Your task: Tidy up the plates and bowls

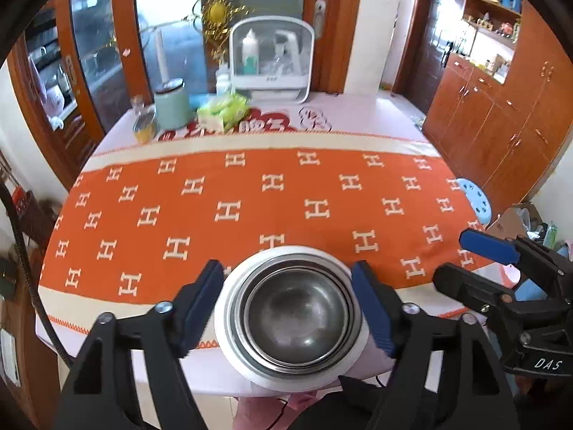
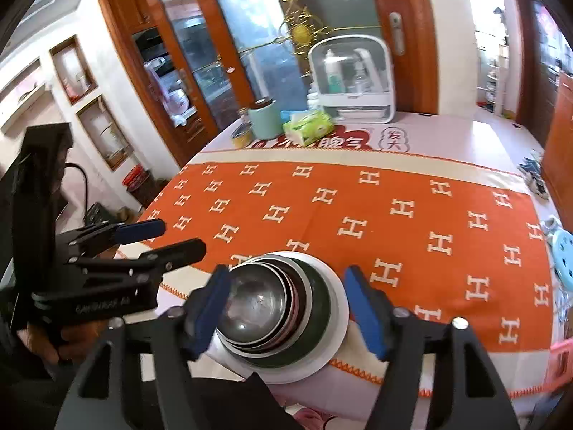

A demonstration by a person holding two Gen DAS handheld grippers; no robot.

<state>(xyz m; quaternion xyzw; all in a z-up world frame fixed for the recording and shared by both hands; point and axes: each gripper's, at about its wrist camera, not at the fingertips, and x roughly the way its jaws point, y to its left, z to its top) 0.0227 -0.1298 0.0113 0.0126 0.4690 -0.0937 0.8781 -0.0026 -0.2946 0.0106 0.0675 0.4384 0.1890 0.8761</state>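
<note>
Your left hand-held gripper [image 1: 292, 306] hangs above the near edge of the tabletop [image 1: 376, 114] with its blue pads [image 1: 200, 308] spread apart and nothing clamped between them; the pads frame the stack below without pressing on it. Your right hand-held gripper [image 2: 286, 308] is likewise released, its blue pads [image 2: 365, 310] standing clear on either side of the same stack. That stack sits near the front edge of the tabletop, partly on the orange cloth [image 1: 250, 200] patterned with white H shapes: a white plate [image 1: 229, 322] at the bottom, and nested steel bowls [image 1: 297, 313] resting inside it, the smallest on top. In the right wrist view the bowls look slightly offset toward the left of the plate. At the far end of the tabletop stand a white cabinet with a clear door [image 1: 272, 57], a pale green canister [image 1: 172, 102], a green tissue pack [image 1: 224, 109] and a small glass jar [image 1: 143, 125]. A blue stool [image 1: 474, 199] sits beside the tabletop's right edge.
</note>
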